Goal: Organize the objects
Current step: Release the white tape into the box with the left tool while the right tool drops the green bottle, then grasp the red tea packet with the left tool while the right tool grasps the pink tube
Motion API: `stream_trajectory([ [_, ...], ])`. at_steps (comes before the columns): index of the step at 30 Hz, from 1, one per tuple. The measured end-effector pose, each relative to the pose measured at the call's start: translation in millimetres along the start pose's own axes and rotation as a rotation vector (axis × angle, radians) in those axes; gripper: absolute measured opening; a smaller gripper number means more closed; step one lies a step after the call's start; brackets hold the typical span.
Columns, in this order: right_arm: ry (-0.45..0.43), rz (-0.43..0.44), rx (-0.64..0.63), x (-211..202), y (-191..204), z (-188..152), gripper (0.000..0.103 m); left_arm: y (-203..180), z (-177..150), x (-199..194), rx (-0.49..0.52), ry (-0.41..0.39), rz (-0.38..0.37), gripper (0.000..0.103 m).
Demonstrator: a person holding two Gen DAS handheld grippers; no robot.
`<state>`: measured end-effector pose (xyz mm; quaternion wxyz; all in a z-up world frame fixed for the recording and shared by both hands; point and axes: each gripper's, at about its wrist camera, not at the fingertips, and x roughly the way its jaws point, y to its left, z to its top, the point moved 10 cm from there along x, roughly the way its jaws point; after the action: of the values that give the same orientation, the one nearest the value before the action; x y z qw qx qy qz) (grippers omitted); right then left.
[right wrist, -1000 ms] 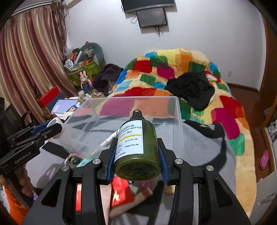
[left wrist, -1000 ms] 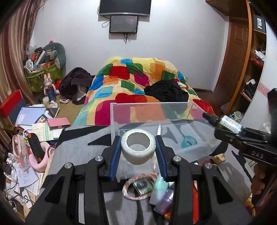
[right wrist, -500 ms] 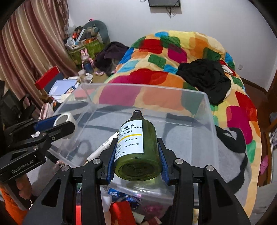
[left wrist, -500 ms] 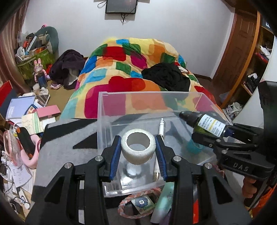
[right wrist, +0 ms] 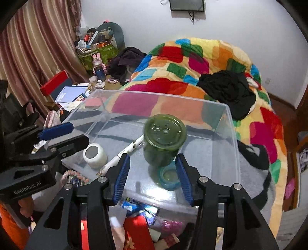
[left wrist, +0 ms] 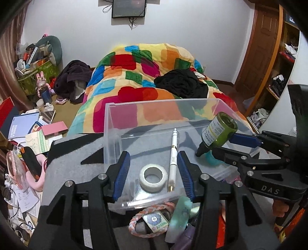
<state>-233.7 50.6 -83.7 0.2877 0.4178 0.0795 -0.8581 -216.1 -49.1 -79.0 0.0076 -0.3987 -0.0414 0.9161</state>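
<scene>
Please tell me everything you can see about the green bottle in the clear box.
The green bottle is dark green translucent plastic or glass, it seems, with a white printed label and a narrow black neck. It is upside down and tilted, neck down inside the clear box, flat round base toward the right wrist camera. It is blurred there. Its neck is at a small teal ring; contact is unclear. The right tongs are open, not gripping it.

— Beyond the work surface? Patchwork quilt [left wrist: 146, 77] over the bed, black garment [left wrist: 181, 84] heaped on its right side.

— And left of the bed?

— Dark clothes pile [left wrist: 72, 80] on the floor, bunny figure [left wrist: 43, 87] just beside, green basket [right wrist: 98, 53] crammed with clutter behind. Red box [right wrist: 54, 82] and scattered books [left wrist: 21, 125] nearer.

— Walls?

— Wall screen [left wrist: 128, 8] up top, striped curtain [right wrist: 38, 48] left, wooden door [left wrist: 258, 48] right.
</scene>
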Motion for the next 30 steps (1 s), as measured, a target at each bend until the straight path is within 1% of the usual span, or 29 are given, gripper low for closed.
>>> stream_trajectory([
  [2,-0.016,-0.004,-0.007,-7.1,1.5,-1.2,0.048,-1.0,0.7,-7.5,0.002,-0.017,-0.002,0.061],
  [5,-0.032,0.021,0.001,-18.6,3.4,-3.6,0.052,-3.0,1.1,-19.0,0.004,-0.044,0.000,0.067],
  [8,-0.055,0.023,-0.003,-31.4,5.3,-6.8,0.054,-4.6,-1.2,-29.4,0.006,-0.061,-0.005,0.070],
  [10,-0.070,0.021,-0.013,-39.8,7.5,-9.1,0.059,-6.2,-5.8,-35.3,0.009,-0.065,-0.009,0.071],
  [11,-0.079,0.018,-0.019,-45.0,8.4,-11.1,0.059,-7.0,-8.7,-38.2,0.012,-0.066,-0.009,0.073],
  [12,-0.087,0.015,-0.023,-48.8,8.8,-12.8,0.060,-8.1,-12.2,-41.0,0.016,-0.067,-0.011,0.075],
  [13,-0.095,0.012,-0.026,-52.9,9.3,-15.2,0.061,-9.3,-16.0,-44.2,0.018,-0.069,-0.014,0.083],
  [14,-0.102,0.007,-0.030,-57.4,10.0,-18.6,0.061,-11.0,-20.4,-48.2,0.018,-0.073,-0.019,0.087],
  [18,-0.112,-0.001,-0.040,-65.7,12.7,-34.7,0.062,-21.2,-41.9,-57.9,0.050,-0.069,-0.032,0.089],
  [22,-0.088,-0.016,-0.040,-61.6,14.0,-59.3,0.061,-37.2,-69.1,-56.0,0.060,-0.023,-0.080,0.089],
  [27,-0.029,0.035,-0.008,-56.2,19.3,-92.0,0.061,-55.4,-97.7,-47.9,0.104,0.012,-0.100,0.089],
  [30,-0.004,0.074,0.004,-57.2,25.1,-110.5,0.061,-58.9,-106.5,-42.5,0.093,0.035,-0.123,0.089],
])
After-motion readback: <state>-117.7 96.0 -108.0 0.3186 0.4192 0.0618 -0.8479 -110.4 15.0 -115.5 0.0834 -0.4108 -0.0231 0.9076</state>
